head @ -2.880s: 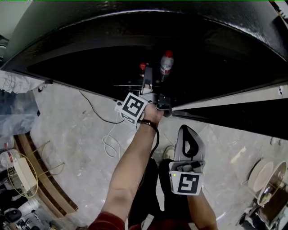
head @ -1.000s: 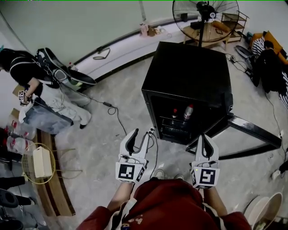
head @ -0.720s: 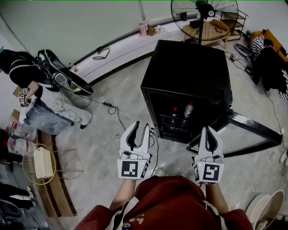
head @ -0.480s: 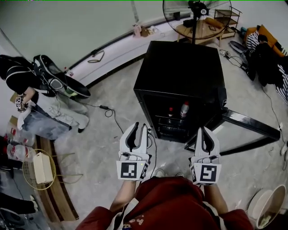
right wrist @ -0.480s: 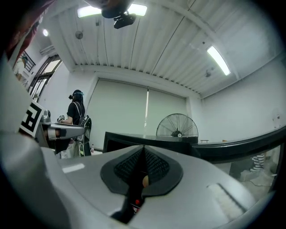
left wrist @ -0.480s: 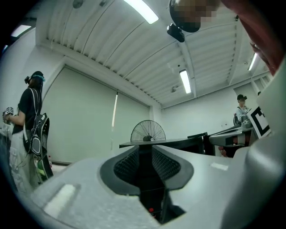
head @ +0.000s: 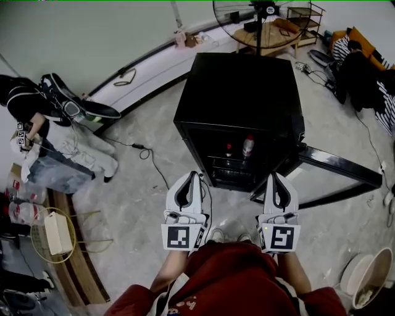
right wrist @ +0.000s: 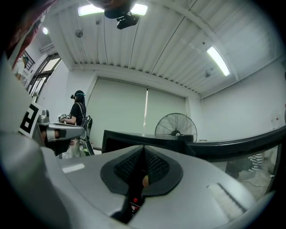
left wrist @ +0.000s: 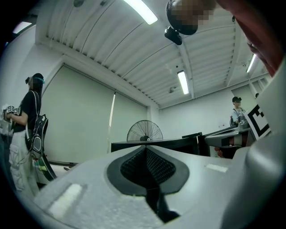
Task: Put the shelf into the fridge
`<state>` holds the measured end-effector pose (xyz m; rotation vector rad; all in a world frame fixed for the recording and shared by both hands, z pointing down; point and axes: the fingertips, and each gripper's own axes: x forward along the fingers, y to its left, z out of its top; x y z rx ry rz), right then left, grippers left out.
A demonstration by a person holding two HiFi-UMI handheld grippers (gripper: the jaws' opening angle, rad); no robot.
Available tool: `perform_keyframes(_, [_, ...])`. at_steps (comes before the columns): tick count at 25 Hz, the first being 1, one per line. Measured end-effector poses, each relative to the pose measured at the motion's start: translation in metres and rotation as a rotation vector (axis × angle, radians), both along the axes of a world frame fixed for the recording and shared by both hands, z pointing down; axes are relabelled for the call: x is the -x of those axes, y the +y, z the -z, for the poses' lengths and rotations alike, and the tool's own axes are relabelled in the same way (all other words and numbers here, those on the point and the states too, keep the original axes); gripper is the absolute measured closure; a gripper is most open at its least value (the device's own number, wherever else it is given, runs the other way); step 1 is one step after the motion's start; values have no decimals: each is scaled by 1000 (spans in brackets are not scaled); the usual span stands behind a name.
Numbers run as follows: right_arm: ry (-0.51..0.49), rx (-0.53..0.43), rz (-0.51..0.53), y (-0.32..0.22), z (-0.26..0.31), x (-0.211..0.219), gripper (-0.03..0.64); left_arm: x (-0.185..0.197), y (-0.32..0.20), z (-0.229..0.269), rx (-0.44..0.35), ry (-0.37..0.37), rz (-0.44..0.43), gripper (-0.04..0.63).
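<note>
Black fridge [head: 241, 92] stands mid-floor with its door [head: 336, 176] swung wide to the fridge's right, probably left open for access to the inside. No brand or writing is readable on the fridge.

A standing fan [head: 259, 12] is behind the fridge. A bystander [head: 28, 120] is well off to the fridge's left, holding gear with a square marker.

The shelf [head: 233, 166] looks to be already inside the fridge: dark rack lines cross the opening just under the bottles. The interior is too dark to be sure the shelf is fully seated. By my read, the placing step is done or nearly done.

The left gripper [head: 192, 176] and right gripper [head: 276, 179] are both in front of the fridge opening, apart from it and held close to the person's chest. That reads as backed off, with nothing being carried. The left gripper is clenched tight, pads together with nothing between them. The right gripper is the same, closed and empty.

Each gripper cube carries a black-and-white square marker, a pattern only, with no text.

Two bottles sit upright on the rack inside the fridge. The clear bottle [head: 248, 147] has a red cap and a white label that is too small to read. The smaller bottle [head: 229, 150] just to its left has no legible print.
</note>
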<state>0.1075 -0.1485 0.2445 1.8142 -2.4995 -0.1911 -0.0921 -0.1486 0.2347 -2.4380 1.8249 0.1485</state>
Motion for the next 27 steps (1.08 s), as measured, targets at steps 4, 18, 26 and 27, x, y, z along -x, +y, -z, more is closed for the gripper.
perform_keyframes(4, [-3, 13, 26, 0, -3, 3, 620, -3, 4, 0, -10, -42, 7, 589])
perform_keyframes(18, [-6, 18, 30, 3, -9, 7, 620, -4, 9, -2, -10, -32, 17, 589])
perform_keyframes(26, [-5, 24, 36, 2, -12, 10, 620, -4, 9, -9, 14, -39, 33, 589])
perform_keyframes(27, [-8, 23, 37, 2, -12, 10, 620, -4, 9, -10, 22, -40, 34, 589])
